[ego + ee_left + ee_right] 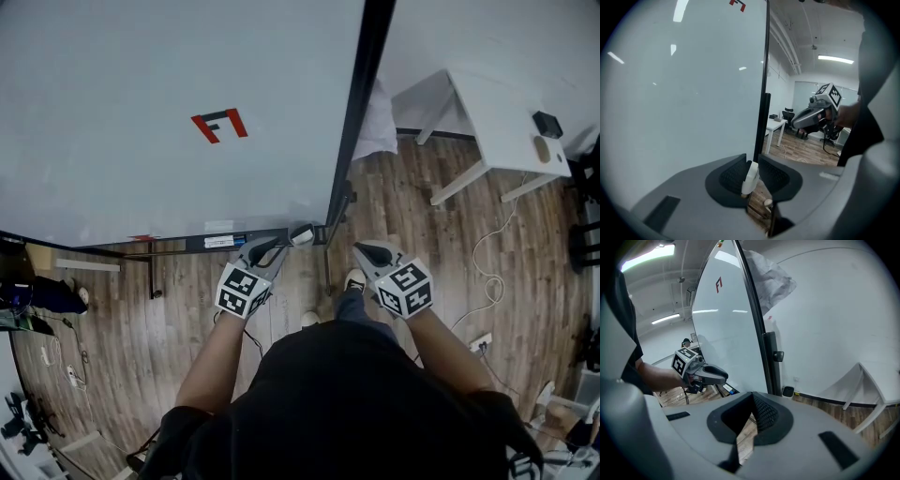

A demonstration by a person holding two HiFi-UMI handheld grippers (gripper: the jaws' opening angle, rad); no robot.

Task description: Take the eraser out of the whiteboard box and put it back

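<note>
The person is standing in front of the whiteboard point(141, 112), holding a tool in each hand just below its lower edge. The left tool point(284, 244) is reaching to the right end of the whiteboard box point(220, 241), the dark tray running along the whiteboard's bottom edge. Its jaws are standing a little apart with the white eraser point(750, 178) between them. The eraser is leaning slightly between the pads and is not visibly being squeezed.

In the head view, the eraser is sitting at the box's right end, just beside the whiteboard's dark right-hand frame point(361, 84). Whether it is resting in the box cannot be told.

The right tool point(364, 251) is hovering just right of that frame, below the whiteboard and over the wooden floor point(187, 309), apart from the eraser. Its jaws are lying together with nothing between them.

A red mark point(219, 125) is showing on the whiteboard's face. A white counter point(497, 112) is standing to the right of the whiteboard, carrying a small dark object point(547, 124).
</note>
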